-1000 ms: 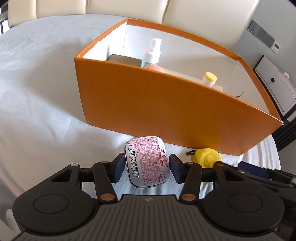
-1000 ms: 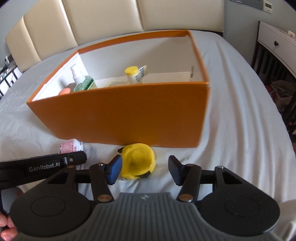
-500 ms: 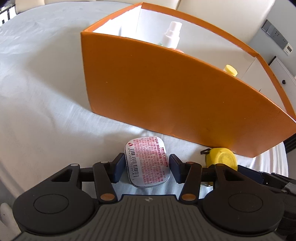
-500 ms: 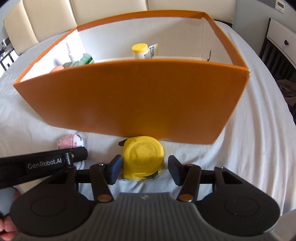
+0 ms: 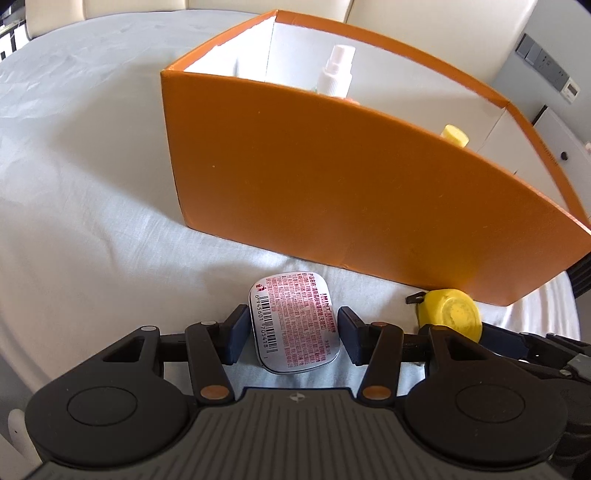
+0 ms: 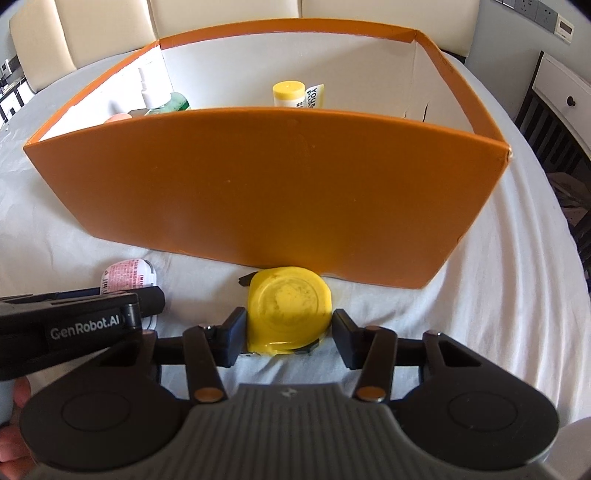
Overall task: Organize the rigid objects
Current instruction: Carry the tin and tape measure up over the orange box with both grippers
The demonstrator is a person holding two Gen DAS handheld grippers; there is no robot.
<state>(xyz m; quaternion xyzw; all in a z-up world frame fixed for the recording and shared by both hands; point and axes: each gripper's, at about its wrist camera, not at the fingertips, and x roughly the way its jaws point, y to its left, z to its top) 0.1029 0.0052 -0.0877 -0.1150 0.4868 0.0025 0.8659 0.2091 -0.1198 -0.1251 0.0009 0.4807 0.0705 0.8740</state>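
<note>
A silver mint tin [image 5: 293,319] with red print lies on the white sheet between the fingers of my left gripper [image 5: 293,334]; the jaws stand open around it with small gaps. It also shows in the right wrist view [image 6: 129,275]. A yellow tape measure [image 6: 290,308] lies on the sheet against the orange box [image 6: 258,192], between the open fingers of my right gripper [image 6: 290,338]. It also shows in the left wrist view [image 5: 448,312]. The orange box [image 5: 351,192] stands just beyond both objects.
Inside the box are a white-capped spray bottle [image 5: 336,72] with green liquid [image 6: 162,99], a yellow-capped tube [image 6: 291,94] and a pinkish object [image 6: 118,117]. A white dresser [image 6: 565,96] stands to the right. Cream chair backs [image 6: 81,33] stand behind.
Both grippers have moved lower and closer to the box. The tape measure now sits centred between the right fingers. The tin stays between the left fingers.
</note>
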